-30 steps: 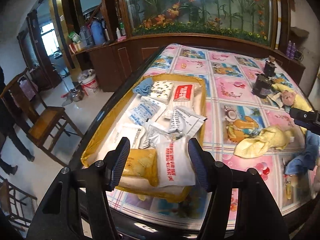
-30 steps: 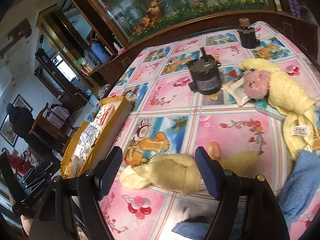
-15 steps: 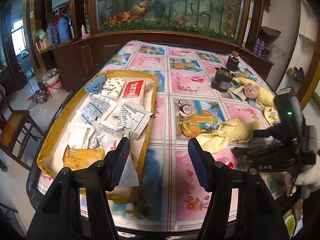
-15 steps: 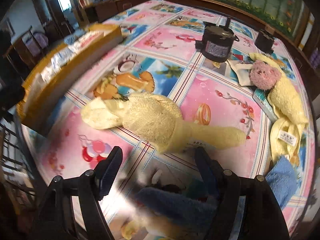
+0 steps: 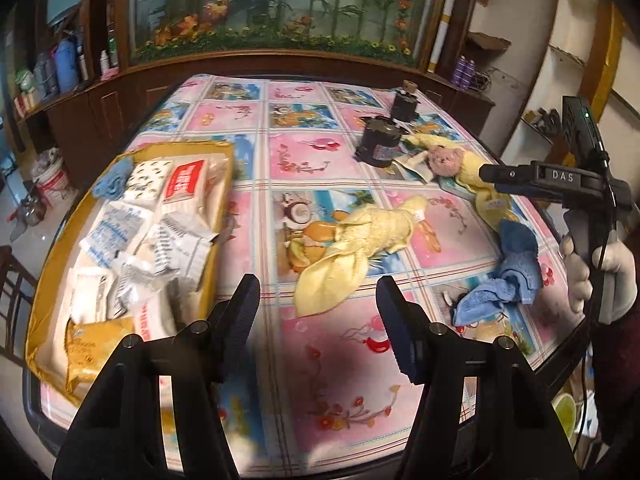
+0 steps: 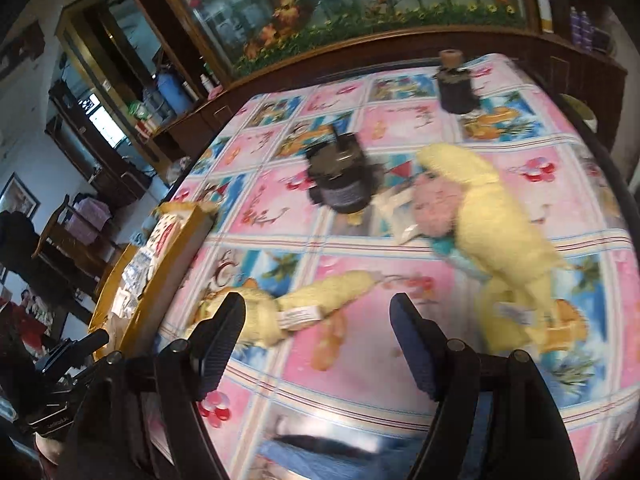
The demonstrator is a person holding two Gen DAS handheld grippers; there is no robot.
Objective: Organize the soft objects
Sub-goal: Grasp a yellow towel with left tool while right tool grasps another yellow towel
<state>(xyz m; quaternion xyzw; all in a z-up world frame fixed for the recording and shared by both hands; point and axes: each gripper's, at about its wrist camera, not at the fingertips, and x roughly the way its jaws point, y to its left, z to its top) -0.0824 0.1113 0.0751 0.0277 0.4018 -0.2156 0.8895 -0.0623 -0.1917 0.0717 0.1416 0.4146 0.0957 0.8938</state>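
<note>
A crumpled yellow towel [image 5: 360, 240] lies mid-table; it also shows in the right wrist view [image 6: 312, 304]. A blue towel [image 5: 508, 272] lies at the right. A yellow towel with a pink plush head [image 5: 448, 160] lies further back, also in the right wrist view [image 6: 500, 220]. My left gripper [image 5: 316, 320] is open and empty above the near table, short of the yellow towel. My right gripper [image 6: 316, 340] is open and empty above the table; it shows from the side in the left wrist view [image 5: 532, 180].
A yellow tray [image 5: 44, 280] full of packets and a small blue cloth [image 5: 112, 180] sits at the table's left. Two dark cylindrical motors [image 5: 380, 140] [image 5: 404, 106] stand at the back. A wooden cabinet with an aquarium stands behind the table.
My left gripper has swung right, from over the tray to over the table's middle. My right gripper has pulled up and back from the crumpled yellow towel. Both stayed open.
</note>
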